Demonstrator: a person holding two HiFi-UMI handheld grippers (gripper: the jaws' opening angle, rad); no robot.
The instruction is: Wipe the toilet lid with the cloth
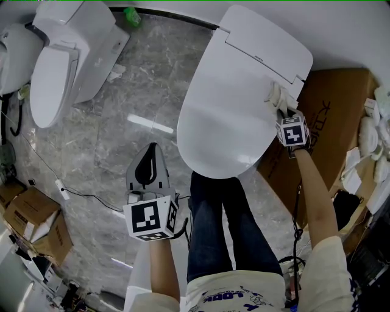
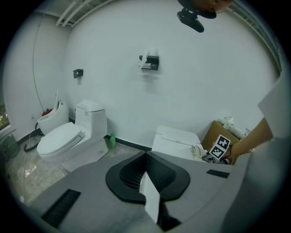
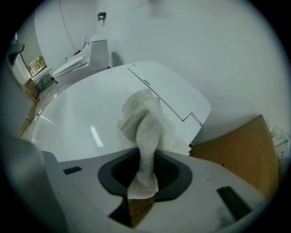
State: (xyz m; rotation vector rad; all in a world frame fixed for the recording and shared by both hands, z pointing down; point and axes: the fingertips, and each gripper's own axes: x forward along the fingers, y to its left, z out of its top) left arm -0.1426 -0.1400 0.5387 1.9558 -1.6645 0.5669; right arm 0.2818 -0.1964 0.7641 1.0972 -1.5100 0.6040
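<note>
**Cloth** (image 3: 143, 123): white, bunched. Pinched between the jaws of the right gripper (image 3: 144, 170) and pressed on the lid (image 1: 225, 116) at its rear right edge, near the hinge. Probably set there so a stroke can sweep forward across the lid.

**Left gripper** (image 1: 148, 173): jaws together, empty. Held over the floor, well apart from the lid, seemingly kept out of the way.

**Count:**
- cloth, 1
- grippers, 2
- closed lid in use, 1
- second toilet (image 1: 67, 55), 1
- box (image 1: 332, 122) beside the lid, 1
- green bottle (image 1: 132, 16), 1

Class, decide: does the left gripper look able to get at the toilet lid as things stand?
Probably yes: the left gripper, shut and empty, hangs just left of the toilet lid with nothing between them.
</note>
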